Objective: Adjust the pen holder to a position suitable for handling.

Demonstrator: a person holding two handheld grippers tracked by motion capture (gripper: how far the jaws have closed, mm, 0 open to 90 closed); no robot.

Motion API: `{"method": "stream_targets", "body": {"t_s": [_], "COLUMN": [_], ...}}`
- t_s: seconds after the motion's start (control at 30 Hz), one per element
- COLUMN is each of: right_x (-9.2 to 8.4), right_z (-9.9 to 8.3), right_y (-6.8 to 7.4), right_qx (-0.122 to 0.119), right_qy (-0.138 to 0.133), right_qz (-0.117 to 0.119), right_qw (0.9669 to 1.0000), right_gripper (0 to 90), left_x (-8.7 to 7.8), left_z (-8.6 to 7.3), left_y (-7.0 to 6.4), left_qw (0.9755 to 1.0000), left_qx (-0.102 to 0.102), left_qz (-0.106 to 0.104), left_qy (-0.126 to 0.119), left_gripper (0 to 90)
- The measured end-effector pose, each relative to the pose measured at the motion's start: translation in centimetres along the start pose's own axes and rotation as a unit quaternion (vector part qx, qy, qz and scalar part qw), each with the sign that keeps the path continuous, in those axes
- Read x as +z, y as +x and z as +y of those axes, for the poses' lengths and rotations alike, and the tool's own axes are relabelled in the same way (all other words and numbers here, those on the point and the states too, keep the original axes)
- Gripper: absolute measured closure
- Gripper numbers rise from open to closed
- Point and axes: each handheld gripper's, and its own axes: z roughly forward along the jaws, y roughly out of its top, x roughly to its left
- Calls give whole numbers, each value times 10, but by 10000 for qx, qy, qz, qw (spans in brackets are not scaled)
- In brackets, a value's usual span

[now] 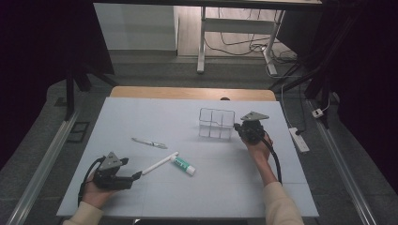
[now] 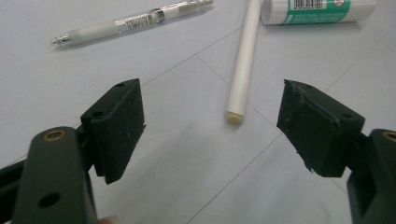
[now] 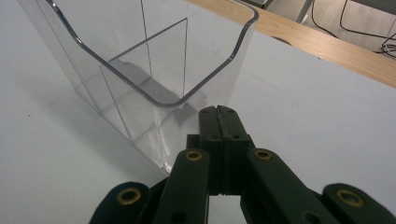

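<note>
A clear plastic organizer [image 1: 216,124] with three compartments stands upright at the back right of the table. My right gripper [image 1: 238,127] sits just to its right, jaws shut with nothing between them. In the right gripper view the shut tips [image 3: 218,113] rest against the organizer's [image 3: 140,70] near wall by its corner. My left gripper [image 1: 136,175] lies low at the front left, open. In the left gripper view its open jaws [image 2: 210,107] frame the near end of a white stick [image 2: 243,70], without touching it.
A clear pen [image 1: 149,143] [image 2: 130,21] lies left of centre. A white and green glue stick [image 1: 183,165] [image 2: 322,9] lies beside the white stick [image 1: 160,162]. The table's wooden far edge [image 1: 192,93] runs behind the organizer.
</note>
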Motion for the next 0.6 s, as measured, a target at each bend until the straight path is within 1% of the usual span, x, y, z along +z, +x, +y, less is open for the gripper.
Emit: {"method": "stream_targets", "body": {"t_s": [0.07, 0.17, 0.23, 0.4, 0.6], "right_x": [2, 3, 4, 6, 6], "right_z": [1, 2, 3, 5, 7], "right_y": [2, 3, 4, 5, 6], "right_qx": [1, -14, 18, 10, 54], "right_qy": [-41, -38, -10, -6, -66], "right_qz": [4, -23, -48, -35, -23], "right_qw": [10000, 10000, 10000, 10000, 10000], "right_gripper": [889, 889, 889, 889, 888], "left_x": [0, 0, 0, 0, 0], "left_z": [0, 0, 0, 0, 0], "left_y": [0, 0, 0, 0, 0], "left_qw": [10000, 10000, 10000, 10000, 10000], "left_qx": [7, 10, -4, 1, 5], "left_qz": [0, -5, -2, 3, 7], "left_qy": [6, 8, 5, 9, 24], "left_gripper": [229, 229, 229, 229, 229]}}
